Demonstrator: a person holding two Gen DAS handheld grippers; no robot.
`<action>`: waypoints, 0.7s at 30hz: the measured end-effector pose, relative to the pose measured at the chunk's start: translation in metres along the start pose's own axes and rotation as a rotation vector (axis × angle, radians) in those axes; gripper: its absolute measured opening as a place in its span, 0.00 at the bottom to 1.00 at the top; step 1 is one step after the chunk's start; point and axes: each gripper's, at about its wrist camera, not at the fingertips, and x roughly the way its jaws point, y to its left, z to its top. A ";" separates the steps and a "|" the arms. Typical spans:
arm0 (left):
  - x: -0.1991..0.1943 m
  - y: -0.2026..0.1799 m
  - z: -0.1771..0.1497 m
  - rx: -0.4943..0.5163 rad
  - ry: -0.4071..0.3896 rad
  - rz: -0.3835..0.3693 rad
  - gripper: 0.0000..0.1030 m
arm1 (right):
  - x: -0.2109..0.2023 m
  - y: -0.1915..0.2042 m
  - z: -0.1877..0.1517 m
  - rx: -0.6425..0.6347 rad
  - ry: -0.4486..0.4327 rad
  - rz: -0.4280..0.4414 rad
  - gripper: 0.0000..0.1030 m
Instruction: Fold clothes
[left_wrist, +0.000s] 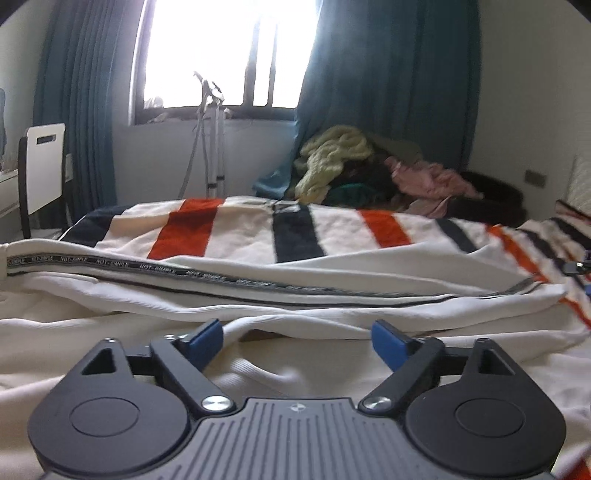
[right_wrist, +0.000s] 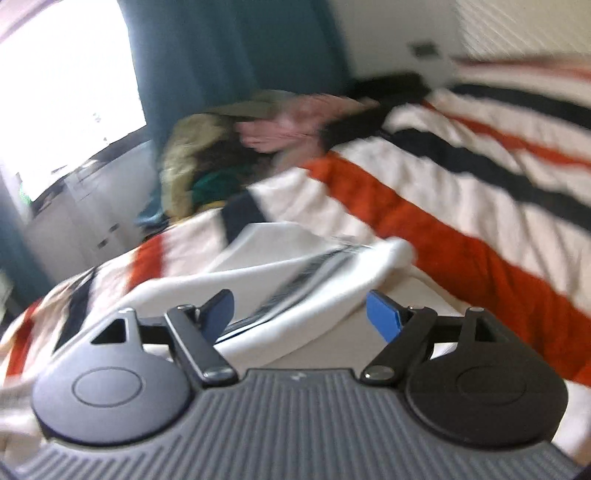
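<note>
**A:** Just ahead of the left gripper (left_wrist: 296, 341), a raised white ridge of the white garment (left_wrist: 258, 295) runs between the blue pads; the fingers stand wide apart with nothing pinched between them; the right gripper (right_wrist: 300, 314) is spread just as wide over the same cloth, and its view is smeared with motion.

**B:** So the risk starts right there; if the left jaws shut on that ridge alone, I judge they'd take one layer and leave the one beneath on the bed; the fold would then drag crooked.

**A:** Agreed; and the cloth looks soft and ribbed, so a shallow bite could slip out mid-lift; a little further on, the lettered band (left_wrist: 147, 266) lies along the garment, which already sits doubled in long folds.

**B:** Whether that's a fold half made or one nearly finished I can't tell; either way, a pull by one gripper alone would skew the band and spoil the edges.

**A:** Beyond it the garment rests on the striped blanket (left_wrist: 229, 229); a deep grab could catch the blanket too and haul it along.

**B:** And at the far side, the heap of clothes (left_wrist: 354, 166) sits under the curtain (left_wrist: 388, 74); a wide sweep could tip it.
</note>
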 end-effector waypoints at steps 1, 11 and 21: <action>-0.009 -0.003 0.000 -0.003 -0.009 -0.007 0.92 | -0.016 0.010 -0.001 -0.035 -0.010 0.021 0.78; -0.082 -0.022 -0.012 -0.039 -0.052 -0.039 1.00 | -0.146 0.071 -0.038 -0.184 -0.066 0.178 0.78; -0.097 -0.024 -0.028 -0.048 -0.026 0.004 1.00 | -0.151 0.069 -0.058 -0.195 -0.028 0.070 0.78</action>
